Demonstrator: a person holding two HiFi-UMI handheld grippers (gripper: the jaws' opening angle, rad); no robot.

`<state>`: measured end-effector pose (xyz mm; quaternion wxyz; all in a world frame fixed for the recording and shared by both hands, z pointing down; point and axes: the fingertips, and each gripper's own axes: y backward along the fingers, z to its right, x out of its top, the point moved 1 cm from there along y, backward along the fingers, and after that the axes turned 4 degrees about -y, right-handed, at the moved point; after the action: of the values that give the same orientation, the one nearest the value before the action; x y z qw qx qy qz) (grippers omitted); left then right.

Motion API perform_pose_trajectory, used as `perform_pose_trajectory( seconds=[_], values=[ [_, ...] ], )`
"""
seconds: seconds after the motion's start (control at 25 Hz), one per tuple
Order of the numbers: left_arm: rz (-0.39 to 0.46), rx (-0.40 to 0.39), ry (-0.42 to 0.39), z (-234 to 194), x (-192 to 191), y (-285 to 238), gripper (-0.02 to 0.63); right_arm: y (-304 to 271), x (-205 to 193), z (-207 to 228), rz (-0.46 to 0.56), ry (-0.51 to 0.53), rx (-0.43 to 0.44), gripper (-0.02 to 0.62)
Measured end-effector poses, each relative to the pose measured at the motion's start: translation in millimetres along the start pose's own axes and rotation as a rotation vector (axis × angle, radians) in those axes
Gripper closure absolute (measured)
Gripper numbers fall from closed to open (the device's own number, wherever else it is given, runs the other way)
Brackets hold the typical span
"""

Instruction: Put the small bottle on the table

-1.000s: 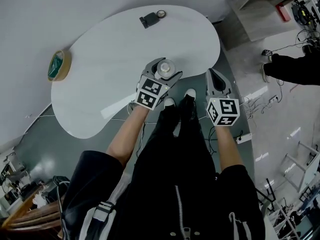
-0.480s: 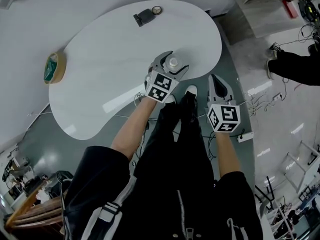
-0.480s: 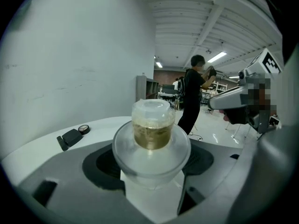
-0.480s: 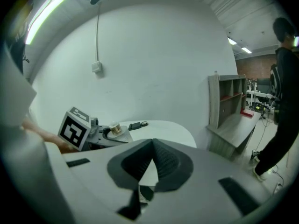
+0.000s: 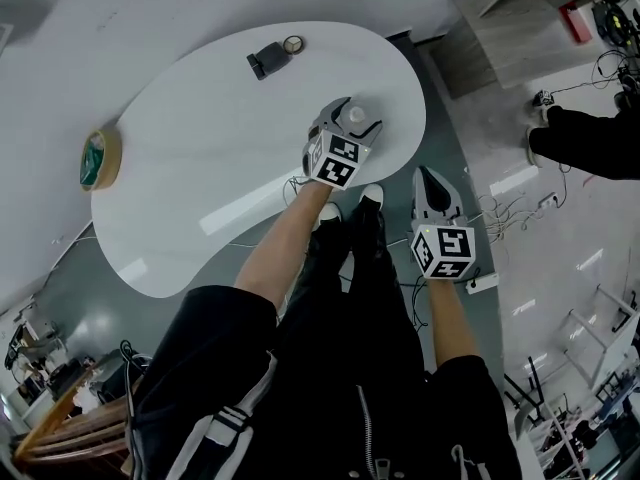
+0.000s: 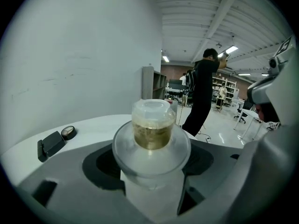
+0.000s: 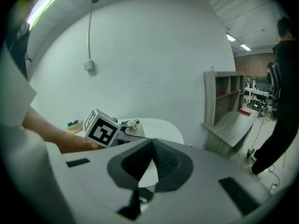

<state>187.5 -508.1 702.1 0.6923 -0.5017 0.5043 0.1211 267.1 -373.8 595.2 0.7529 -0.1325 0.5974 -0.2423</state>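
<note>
The small bottle (image 5: 356, 116) is translucent white with a clear cap over a yellowish neck, and it stands upright between the jaws of my left gripper (image 5: 350, 124). That gripper is shut on the bottle's body (image 6: 152, 146) and holds it over the right part of the white table (image 5: 200, 158). Whether the bottle's base touches the tabletop is hidden. My right gripper (image 5: 429, 182) hangs off the table's near right edge, above the floor. Its jaws are shut with nothing between them (image 7: 152, 146). From the right gripper view, the left gripper's marker cube (image 7: 101, 127) and the bottle cap (image 7: 132, 123) show.
A roll of tape (image 5: 98, 158) lies at the table's left end. A black device (image 5: 267, 60) and a small round dial (image 5: 292, 44) sit at the far edge. A person (image 6: 202, 92) stands beyond the table, and a grey shelf unit (image 7: 227, 107) stands to the right.
My left gripper has carried the bottle farther from my body, up and right over the table. The right gripper has barely moved.
</note>
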Motion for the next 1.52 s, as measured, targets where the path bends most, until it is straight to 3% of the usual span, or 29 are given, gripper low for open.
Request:
perform_pose_trajectory(
  seconds=[0.52,0.92,1.04,1.2,1.36,1.52],
  values=[
    [-0.056,0.036,0.021,-19,-5,-42,0.262,-24,18,36,-0.028,-0.002,0.006,0.592],
    [-0.027,0.036,-0.007,-21,-9,-47,0.256,-30,20,37,-0.032,0.002,0.013,0.592],
    [-0.023,0.033,0.000,-20,-8,-41,0.201,-26,21,34,-0.023,0.011,0.009,0.592],
    [0.017,0.051,0.025,-23,-2,-17,0.196,-22,25,24,-0.004,0.021,0.012,0.592],
    [0.053,0.057,0.022,-23,1,21,0.250,-18,32,3,0.020,0.043,0.030,0.592],
    [0.083,0.104,0.034,-41,7,74,0.348,-26,47,-30,0.056,0.080,0.084,0.592]
  ],
)
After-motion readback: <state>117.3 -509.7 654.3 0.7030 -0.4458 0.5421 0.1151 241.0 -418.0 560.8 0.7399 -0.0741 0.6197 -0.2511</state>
